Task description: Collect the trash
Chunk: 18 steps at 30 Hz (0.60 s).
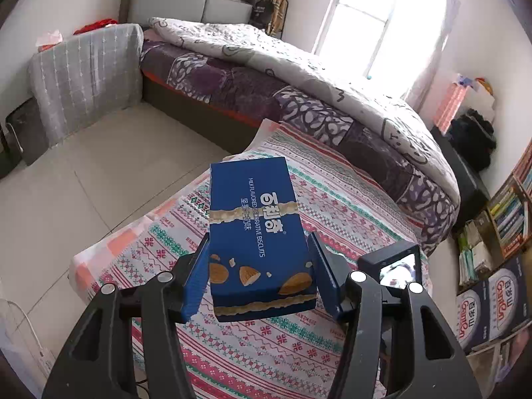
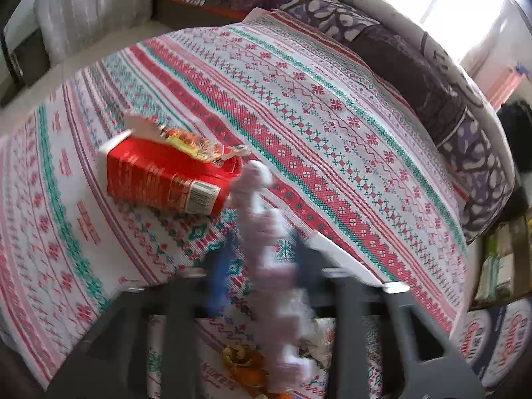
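Note:
My left gripper (image 1: 261,259) is shut on a blue biscuit box (image 1: 256,229), its blue fingers (image 1: 196,279) pressing both long sides, and holds it above the patterned tablecloth (image 1: 332,206). In the right wrist view, a torn red carton (image 2: 166,176) lies on its side on the tablecloth (image 2: 316,106), left of and beyond my right gripper (image 2: 262,256). That gripper is blurred; a pale pink-and-white crumpled strip (image 2: 266,232) runs between its fingers. Orange wrapper scraps (image 2: 246,362) lie under the gripper.
A bed with a purple quilt (image 1: 299,76) stands behind the table. A grey covered seat (image 1: 86,73) is at the left, tiled floor (image 1: 83,173) below. Bookshelves and boxes (image 1: 498,266) stand at the right.

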Motion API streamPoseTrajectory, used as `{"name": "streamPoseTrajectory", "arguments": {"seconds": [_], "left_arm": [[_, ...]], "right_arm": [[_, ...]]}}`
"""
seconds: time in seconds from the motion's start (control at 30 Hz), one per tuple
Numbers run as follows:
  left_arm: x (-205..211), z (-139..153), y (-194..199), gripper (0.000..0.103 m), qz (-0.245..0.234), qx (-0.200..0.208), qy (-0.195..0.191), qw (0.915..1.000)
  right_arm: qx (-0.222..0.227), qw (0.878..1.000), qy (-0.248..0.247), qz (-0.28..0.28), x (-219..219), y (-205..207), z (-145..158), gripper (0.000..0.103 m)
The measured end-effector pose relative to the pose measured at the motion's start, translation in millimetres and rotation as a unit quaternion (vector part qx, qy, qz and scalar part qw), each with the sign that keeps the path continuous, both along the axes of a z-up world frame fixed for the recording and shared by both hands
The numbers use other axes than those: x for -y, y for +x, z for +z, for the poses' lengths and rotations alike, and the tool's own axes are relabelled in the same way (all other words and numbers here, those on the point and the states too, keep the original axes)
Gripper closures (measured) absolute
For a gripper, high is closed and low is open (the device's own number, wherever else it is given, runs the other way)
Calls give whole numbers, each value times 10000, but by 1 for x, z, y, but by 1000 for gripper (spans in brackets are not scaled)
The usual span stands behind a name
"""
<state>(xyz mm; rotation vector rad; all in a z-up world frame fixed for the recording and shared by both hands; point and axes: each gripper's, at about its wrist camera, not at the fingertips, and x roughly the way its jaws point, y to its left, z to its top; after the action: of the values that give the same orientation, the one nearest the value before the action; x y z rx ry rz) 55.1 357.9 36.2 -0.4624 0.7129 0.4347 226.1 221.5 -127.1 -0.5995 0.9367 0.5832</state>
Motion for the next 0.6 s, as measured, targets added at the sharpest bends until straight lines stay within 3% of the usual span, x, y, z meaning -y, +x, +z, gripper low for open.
{"name": "streamPoseTrajectory", "arguments": {"seconds": [0.1, 0.33, 0.43, 0.53, 0.57, 0.6], "left_arm": [[0, 1, -1, 47, 57, 57, -10, 10000], [7, 4, -3, 47, 102, 208, 62, 9997], [11, 4, 0, 47, 67, 213, 93, 9997], [17, 2, 3, 47, 8, 180, 53, 9998], [19, 3, 3, 47, -27, 186, 34, 9998], [21, 4, 2, 47, -52, 198, 67, 9998]], "right_arm": [[32, 9979, 639, -89, 9, -2, 27, 89], [213, 9808, 1900, -384, 39, -13, 91, 91], [306, 9759, 2120, -416, 50, -17, 107, 91], [307, 9796, 1939, -437, 52, -19, 107, 91], [274, 9812, 1857, -445, 52, -17, 103, 89], [158, 9843, 1705, -425, 48, -14, 96, 75]]}}
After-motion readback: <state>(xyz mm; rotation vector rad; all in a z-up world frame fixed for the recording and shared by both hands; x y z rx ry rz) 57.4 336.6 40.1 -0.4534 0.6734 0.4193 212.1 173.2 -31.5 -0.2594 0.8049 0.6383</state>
